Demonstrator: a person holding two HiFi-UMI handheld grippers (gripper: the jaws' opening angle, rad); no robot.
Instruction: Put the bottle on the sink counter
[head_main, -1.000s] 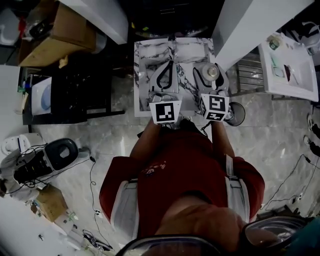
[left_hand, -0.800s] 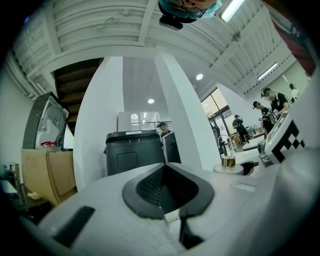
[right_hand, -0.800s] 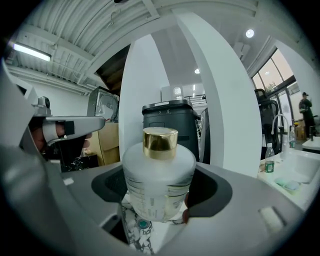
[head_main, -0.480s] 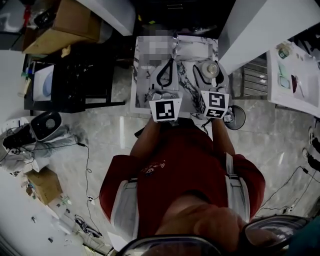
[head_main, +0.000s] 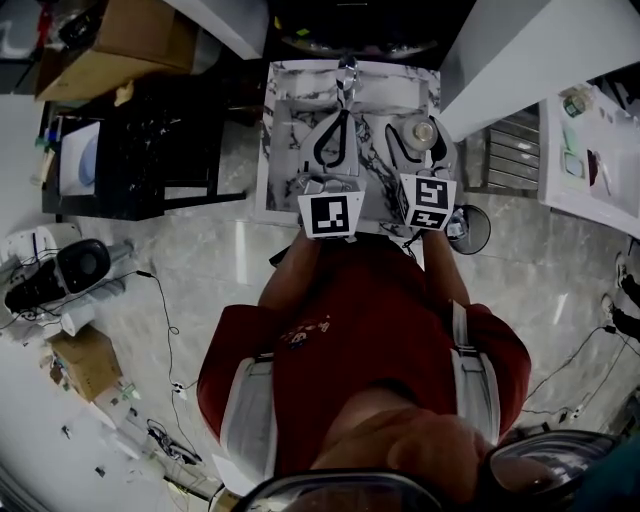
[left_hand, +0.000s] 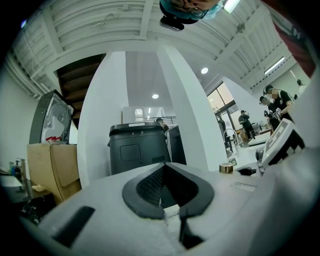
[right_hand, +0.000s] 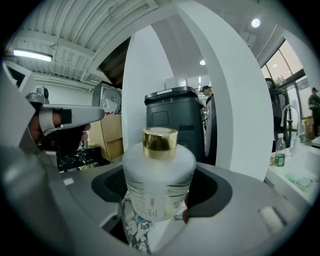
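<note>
**ITEM: Bottle, held over marbled counter**

Bottle (right_hand: 159, 175): frosted white body, printed label, gold cap (right_hand: 160, 142), upright. It sits between the jaws of the right gripper (head_main: 418, 140), whose dark pads are spread wide and pressed to either side of the body. In the head view it lies over the right part of the marbled counter (head_main: 285, 150). Marbled surface shows just under its base in the right gripper view. Whether the base touches that surface cannot be told.

Left gripper (head_main: 335, 135): beside the right gripper, over the middle of the counter, pointing the same way. Its jaws are drawn together into a closed loop with nothing inside.

Pose: both forearms reach straight forward from the red shirt (head_main: 370, 330), roughly parallel. The two marker cubes (head_main: 331, 214) sit side by side at the counter's near edge.

Surroundings: faucet (head_main: 347, 72) at the counter's far edge; dark bin (left_hand: 137, 147) beyond, between white pillars.

Change against a second ago: grippers, bottle and grip are unchanged, and the bottle keeps its place at the counter's right. The head view has swung slightly, so the floor clutter at the left sits further out.
</note>
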